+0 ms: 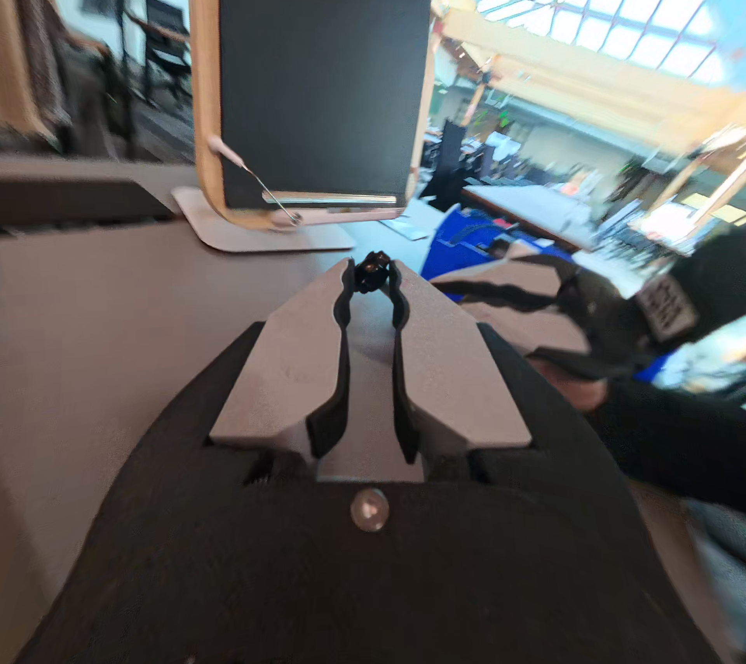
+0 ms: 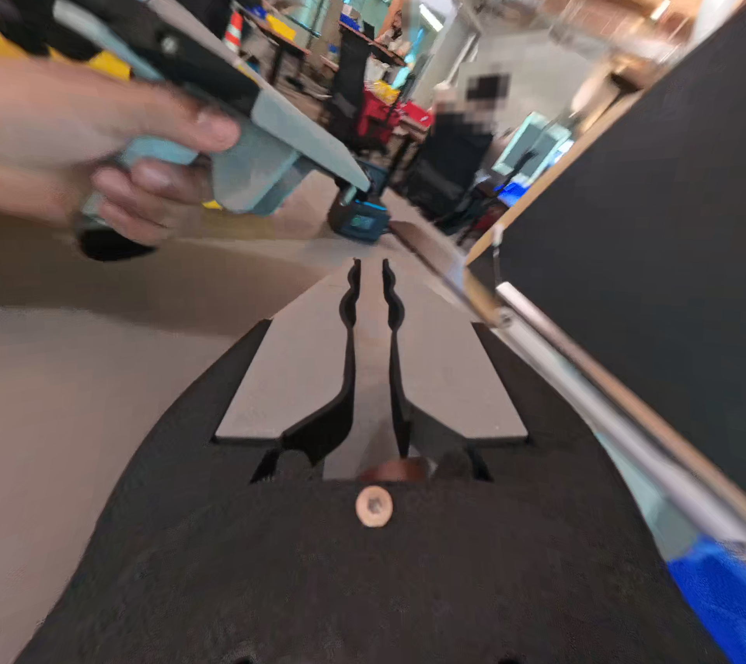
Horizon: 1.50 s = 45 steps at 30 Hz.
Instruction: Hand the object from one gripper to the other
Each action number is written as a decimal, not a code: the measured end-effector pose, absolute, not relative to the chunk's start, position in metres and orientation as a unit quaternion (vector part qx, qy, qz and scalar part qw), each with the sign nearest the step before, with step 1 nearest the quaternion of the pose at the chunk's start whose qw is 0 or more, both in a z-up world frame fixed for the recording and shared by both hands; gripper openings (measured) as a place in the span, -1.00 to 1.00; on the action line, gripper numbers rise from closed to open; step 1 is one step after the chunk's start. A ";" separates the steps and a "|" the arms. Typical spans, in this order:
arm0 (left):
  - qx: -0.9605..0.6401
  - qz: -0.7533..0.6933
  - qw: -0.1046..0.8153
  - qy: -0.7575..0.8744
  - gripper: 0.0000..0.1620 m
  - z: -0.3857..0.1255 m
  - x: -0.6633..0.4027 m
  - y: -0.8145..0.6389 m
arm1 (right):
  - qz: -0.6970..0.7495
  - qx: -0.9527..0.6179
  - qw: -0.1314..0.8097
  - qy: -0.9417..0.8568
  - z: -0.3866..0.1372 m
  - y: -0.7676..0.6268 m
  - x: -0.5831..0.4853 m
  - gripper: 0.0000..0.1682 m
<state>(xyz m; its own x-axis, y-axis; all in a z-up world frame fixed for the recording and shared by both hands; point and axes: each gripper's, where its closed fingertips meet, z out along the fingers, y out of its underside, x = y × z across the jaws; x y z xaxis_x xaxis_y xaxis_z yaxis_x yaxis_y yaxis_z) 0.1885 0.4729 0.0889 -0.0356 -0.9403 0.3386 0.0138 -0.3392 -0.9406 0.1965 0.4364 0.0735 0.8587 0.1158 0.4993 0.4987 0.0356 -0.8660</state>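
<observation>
Object [image 1: 371, 272] sits pinched between the tips of your left gripper [image 1: 372, 273], small, black and glossy, held above the grey bench [image 1: 121, 301] near its far edge. Your right gripper [image 2: 370, 265] holds nothing, its fingers parted by a narrow gap.

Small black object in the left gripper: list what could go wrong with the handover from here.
1. The small black object is pinched only at the very tips of the left gripper, so a nudge could knock it free.
2. It leaves little exposed surface for the right gripper, whose jaws stand only narrowly apart and empty.
3. The framed dark board stands close by and could be bumped.
</observation>
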 end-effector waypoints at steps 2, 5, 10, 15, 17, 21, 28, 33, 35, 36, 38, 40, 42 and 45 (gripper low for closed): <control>-0.541 -0.529 0.473 0.452 -0.83 0.092 0.186 0.475 | -0.021 -0.715 0.678 -0.171 0.071 0.438 0.201 -0.74; -0.479 -0.461 0.546 0.510 -0.83 0.095 0.188 0.460 | 0.159 -0.737 0.646 -0.116 0.067 0.437 0.194 -0.61; -0.344 -0.279 0.684 0.580 -0.82 0.099 0.185 0.444 | 0.287 -0.712 0.636 -0.075 0.079 0.430 0.195 -0.59; -0.250 -0.162 0.734 0.610 -0.82 0.095 0.187 0.432 | 0.331 -0.694 0.635 -0.079 0.086 0.425 0.188 -0.60; -0.227 -0.137 0.734 0.625 -0.82 0.089 0.190 0.426 | 0.343 -0.689 0.633 -0.086 0.087 0.423 0.184 -0.60; -0.206 -0.133 0.733 0.635 -0.82 0.086 0.193 0.417 | 0.338 -0.693 0.630 -0.093 0.084 0.424 0.182 -0.64; -0.187 -0.126 0.726 0.649 -0.83 0.081 0.196 0.408 | 0.336 -0.692 0.627 -0.126 0.082 0.420 0.174 -0.78; -0.184 -0.113 0.728 0.650 -0.83 0.080 0.197 0.408 | 0.320 -0.712 0.610 -0.139 0.074 0.420 0.170 -0.67; -0.185 -0.104 0.726 0.654 -0.82 0.078 0.198 0.408 | 0.302 -0.716 0.613 -0.141 0.072 0.421 0.171 -0.78; -0.189 -0.101 0.724 0.656 -0.83 0.076 0.199 0.409 | 0.296 -0.720 0.612 -0.142 0.071 0.422 0.172 -0.78; -0.200 -0.108 0.721 0.655 -0.83 0.075 0.199 0.410 | 0.292 -0.724 0.609 -0.139 0.069 0.423 0.172 -0.78; -0.222 -0.123 0.714 0.652 -0.83 0.073 0.200 0.412 | 0.284 -0.732 0.604 -0.140 0.067 0.424 0.174 -0.78; -0.247 -0.160 0.706 0.644 -0.82 0.074 0.200 0.412 | 0.270 -0.735 0.607 -0.135 0.067 0.426 0.178 -0.79; -0.300 -0.224 0.679 0.632 -0.73 0.075 0.200 0.417 | 0.249 -0.731 0.624 -0.117 0.072 0.429 0.192 -0.79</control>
